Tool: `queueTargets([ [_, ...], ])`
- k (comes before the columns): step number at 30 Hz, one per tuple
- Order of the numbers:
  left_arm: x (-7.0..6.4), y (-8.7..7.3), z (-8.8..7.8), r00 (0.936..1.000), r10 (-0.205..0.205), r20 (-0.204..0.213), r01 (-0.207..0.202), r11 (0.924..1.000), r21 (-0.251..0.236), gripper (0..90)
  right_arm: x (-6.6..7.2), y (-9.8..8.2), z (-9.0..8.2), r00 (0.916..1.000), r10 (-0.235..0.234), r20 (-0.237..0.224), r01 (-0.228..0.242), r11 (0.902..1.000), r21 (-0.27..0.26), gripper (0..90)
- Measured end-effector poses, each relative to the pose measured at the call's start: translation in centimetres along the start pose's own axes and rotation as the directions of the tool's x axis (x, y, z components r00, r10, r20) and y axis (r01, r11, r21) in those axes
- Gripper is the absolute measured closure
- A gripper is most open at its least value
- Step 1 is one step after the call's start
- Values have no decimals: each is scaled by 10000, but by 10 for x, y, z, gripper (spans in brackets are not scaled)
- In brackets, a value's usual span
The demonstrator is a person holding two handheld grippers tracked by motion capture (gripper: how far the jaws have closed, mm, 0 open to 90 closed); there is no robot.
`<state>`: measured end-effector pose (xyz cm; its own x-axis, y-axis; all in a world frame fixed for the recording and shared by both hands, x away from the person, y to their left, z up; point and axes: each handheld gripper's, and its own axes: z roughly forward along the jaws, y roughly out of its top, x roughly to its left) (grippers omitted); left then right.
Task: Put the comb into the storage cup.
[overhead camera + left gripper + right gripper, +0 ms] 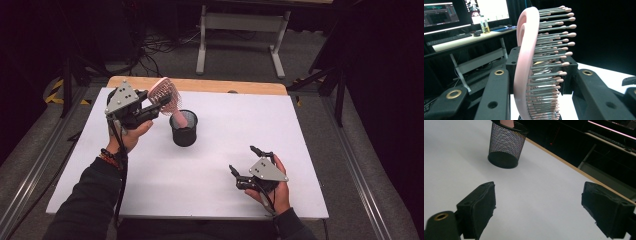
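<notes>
The white counter (210,165) carries a black mesh cup (183,128) left of its middle. Above the cup, the left gripper (162,100) has its jaws pinching the head of a pink hairbrush (524,65), bristles to one side, while the handle slants down with its end already inside the cup's rim. The step in hand looks like standing the brush in the cup. To do it well, the handle should go down along the cup's middle until it bottoms, and the jaws should spread only then, since a light mesh cup could tip under a top-heavy brush leaning on its rim. The right gripper (246,162) rests low at the near right of the counter, jaws spread and holding nothing, well apart from the cup. Nothing stands between brush and cup.
</notes>
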<state>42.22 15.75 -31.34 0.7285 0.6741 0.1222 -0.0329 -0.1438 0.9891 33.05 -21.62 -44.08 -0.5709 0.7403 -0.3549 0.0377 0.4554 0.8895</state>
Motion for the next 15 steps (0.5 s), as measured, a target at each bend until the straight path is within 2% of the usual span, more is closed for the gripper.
queueTargets([
  [15,-2,-4,15,9999,-119,69,117,9997,221,626,0,0,0,10000,-8,11,8,10000,12,128],
])
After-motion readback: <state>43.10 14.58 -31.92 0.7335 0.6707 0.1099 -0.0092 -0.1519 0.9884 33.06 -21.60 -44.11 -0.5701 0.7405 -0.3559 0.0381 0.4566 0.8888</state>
